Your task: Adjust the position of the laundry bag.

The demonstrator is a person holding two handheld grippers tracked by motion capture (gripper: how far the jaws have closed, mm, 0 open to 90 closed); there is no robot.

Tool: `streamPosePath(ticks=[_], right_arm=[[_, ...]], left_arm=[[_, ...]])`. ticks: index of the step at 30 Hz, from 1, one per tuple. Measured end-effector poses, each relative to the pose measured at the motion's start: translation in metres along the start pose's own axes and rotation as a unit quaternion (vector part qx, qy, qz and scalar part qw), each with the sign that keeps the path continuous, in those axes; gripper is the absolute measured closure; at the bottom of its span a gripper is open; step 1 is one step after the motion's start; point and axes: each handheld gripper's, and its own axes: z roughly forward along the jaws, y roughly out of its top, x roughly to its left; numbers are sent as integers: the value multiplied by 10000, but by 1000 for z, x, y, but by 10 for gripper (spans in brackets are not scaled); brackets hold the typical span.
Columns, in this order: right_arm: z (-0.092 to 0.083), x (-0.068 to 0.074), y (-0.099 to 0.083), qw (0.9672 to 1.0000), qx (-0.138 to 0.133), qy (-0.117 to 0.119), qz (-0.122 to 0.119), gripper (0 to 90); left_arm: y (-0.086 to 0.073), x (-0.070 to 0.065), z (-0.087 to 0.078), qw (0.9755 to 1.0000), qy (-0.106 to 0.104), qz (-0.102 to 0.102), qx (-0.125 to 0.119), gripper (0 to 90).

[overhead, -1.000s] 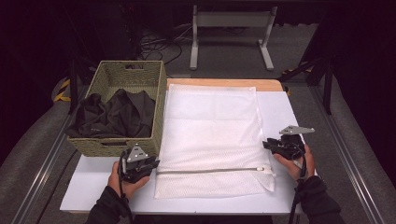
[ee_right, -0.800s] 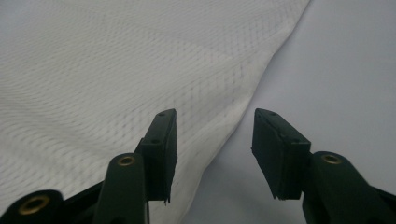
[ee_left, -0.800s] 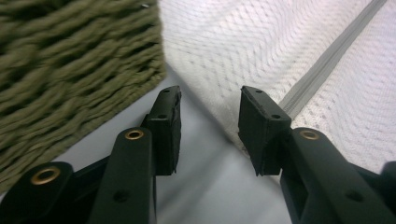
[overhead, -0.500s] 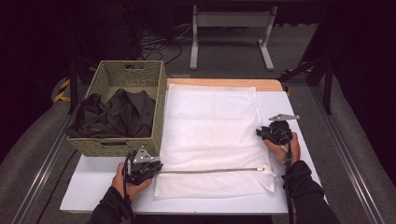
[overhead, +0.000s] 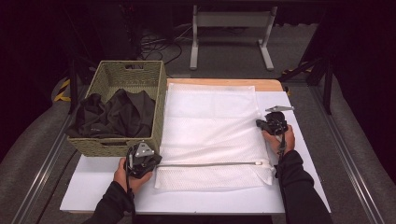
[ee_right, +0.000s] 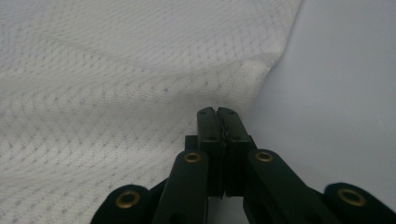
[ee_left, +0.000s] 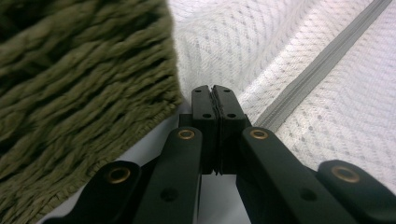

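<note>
High view: mesh bag [overhead: 212, 135] edges at both closed jaws.

White dotted mesh bag [overhead: 210, 130] w/ grey zip [overhead: 210, 164], olive woven basket [overhead: 133, 74], black cloth [overhead: 114, 116]

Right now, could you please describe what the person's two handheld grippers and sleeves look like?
Both are black. The left gripper and right gripper each carry a grey three-cornered plate on top and trail a dark cable along the forearm. Up close, the jaws are two flat black blocks on black linkage arms with brass-coloured pivot pins. The person wears long black sleeves, with bare hands.
</note>
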Motion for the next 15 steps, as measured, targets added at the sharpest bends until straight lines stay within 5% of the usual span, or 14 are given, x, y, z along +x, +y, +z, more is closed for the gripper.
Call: streamPosePath(ticks=[3,5,8,11,15], right_arm=[[1,-2,-1,9999,-76,45,84,875],[-2,-3,-2,9998,-51,61,171,760],[-17,-5,-7,9993,-205,235,198,721],[-37,0,-14,9990,-246,336,-170,715],[-62,5,-25,9970,-256,682,-277,698]], left_arm=[[0,-1,1,10000,39,8,-23,883],[-1,-1,-3,10000,61,20,-71,875],[-4,-1,-9,9998,52,138,-138,824],[-10,-2,-18,9994,-63,277,-182,747],[-16,-5,-28,9989,-216,349,-215,639]])
